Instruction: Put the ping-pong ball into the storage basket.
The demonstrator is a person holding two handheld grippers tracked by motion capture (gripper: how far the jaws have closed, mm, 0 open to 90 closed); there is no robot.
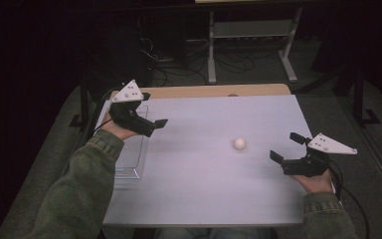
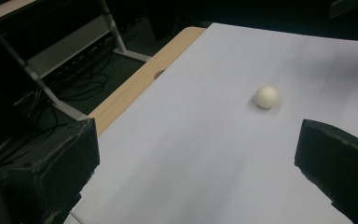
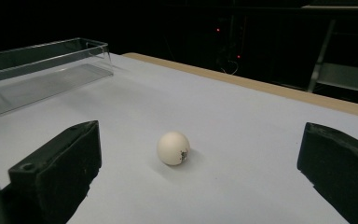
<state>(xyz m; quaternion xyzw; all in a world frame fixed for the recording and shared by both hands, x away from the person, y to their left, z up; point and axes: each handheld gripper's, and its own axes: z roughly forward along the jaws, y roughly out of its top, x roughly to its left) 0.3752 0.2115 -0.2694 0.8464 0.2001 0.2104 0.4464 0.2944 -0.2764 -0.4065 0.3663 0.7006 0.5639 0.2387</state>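
Note:
A small white ball [image 1: 239, 144] lies on the white table top [image 1: 204, 174], right of centre. My right gripper [image 1: 286, 146] stands open a short way to the ball's right, jaws pointing at it. In the right gripper view the ball [image 3: 173, 148] sits just ahead, between the two wide-apart jaws of the right gripper [image 3: 200, 137], and shows a small dark mark. My left gripper [image 1: 153, 109] is held open above the table's left side. In the left gripper view the ball [image 2: 266, 97] lies farther off, beyond the empty left gripper [image 2: 196, 144].
A clear plastic tray [image 1: 132, 154] sits at the table's left edge, under my left hand, and the tray [image 3: 42, 70] looks empty. A strip of bare wood [image 1: 204, 91] runs along the far edge. Beyond it stand a metal frame [image 1: 251, 30] and floor cables [image 1: 174, 64].

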